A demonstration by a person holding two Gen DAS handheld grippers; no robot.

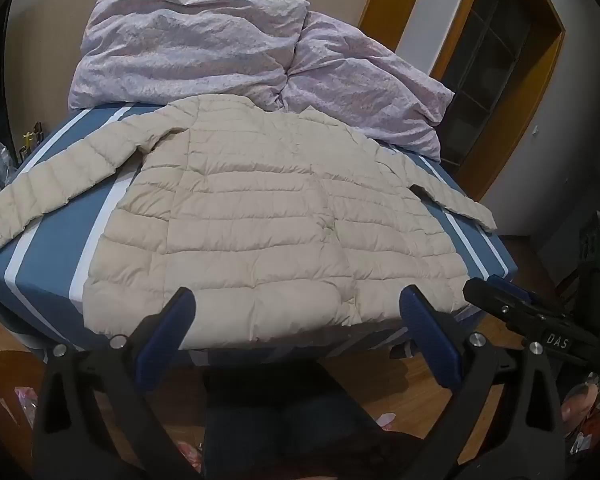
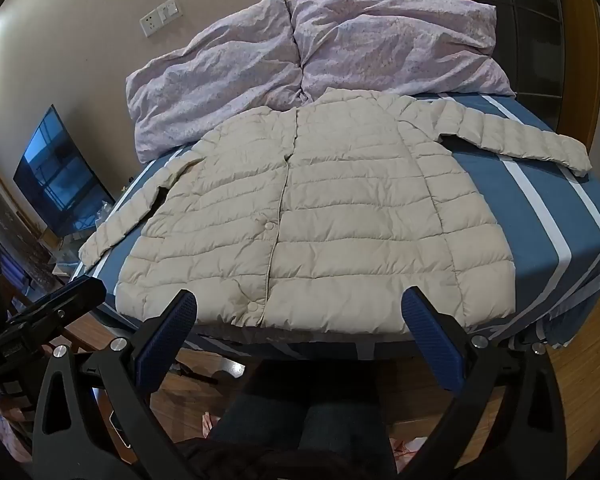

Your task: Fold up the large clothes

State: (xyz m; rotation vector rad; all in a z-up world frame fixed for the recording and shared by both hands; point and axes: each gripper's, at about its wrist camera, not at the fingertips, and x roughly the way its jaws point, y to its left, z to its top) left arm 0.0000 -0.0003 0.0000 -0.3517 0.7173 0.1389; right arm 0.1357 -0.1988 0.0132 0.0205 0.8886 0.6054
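Both grippers, left gripper and right gripper, hover spread apart near the hem of the flat beige jacket on the bed.

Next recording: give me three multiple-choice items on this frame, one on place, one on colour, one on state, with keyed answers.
1. Where does the jacket lie?
A. on the floor
B. flat on the bed
C. on a chair

2. What colour is the bed sheet?
A. blue with white stripes
B. plain red
C. green checks

3. How are the left tongs?
A. shut on a sleeve
B. shut, empty
C. open, empty

Answers:
1 B: the jacket is spread on the bed, sleeves out, below the duvet.
2 A: white stripes cross the blue sheet.
3 C: the left tongs are spread apart before the hem, as are the right tongs.
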